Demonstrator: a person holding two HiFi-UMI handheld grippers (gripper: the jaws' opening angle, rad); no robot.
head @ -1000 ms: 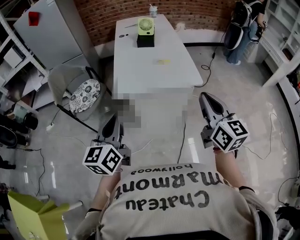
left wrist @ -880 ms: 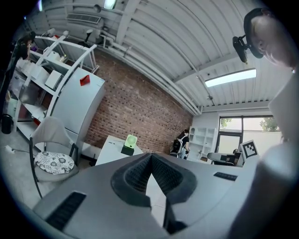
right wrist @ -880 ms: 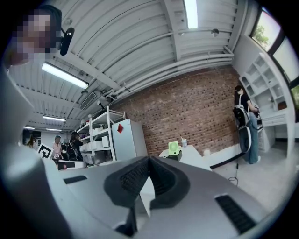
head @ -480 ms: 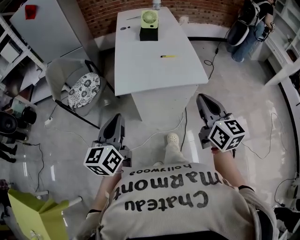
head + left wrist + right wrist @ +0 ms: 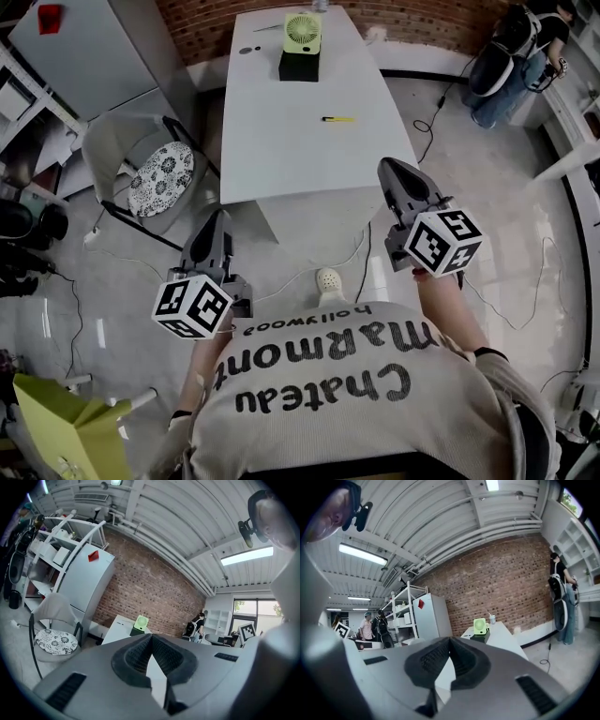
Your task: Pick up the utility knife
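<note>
The utility knife (image 5: 338,119), slim and yellow, lies on the white table (image 5: 281,150) right of its middle. A green fan (image 5: 302,42) on a black base stands at the table's far end. My left gripper (image 5: 216,217) is held over the floor just short of the table's near left corner, jaws shut and empty. My right gripper (image 5: 389,167) hovers at the table's near right corner, also shut and empty. The left gripper view shows the shut left gripper (image 5: 151,637) pointing at the fan (image 5: 140,622). The right gripper view shows the shut right gripper (image 5: 450,640) and the fan (image 5: 479,626).
A chair with a patterned cushion (image 5: 155,183) stands left of the table, beside a grey cabinet (image 5: 84,47). Cables (image 5: 361,253) trail over the floor by the table's near end. A person with a backpack (image 5: 511,56) stands at the far right. A yellow-green stool (image 5: 66,427) sits near left.
Both grippers have moved forward toward the table, the right one now at its near corner. The table and knife sit closer in the head view. Both jaws stayed shut.
</note>
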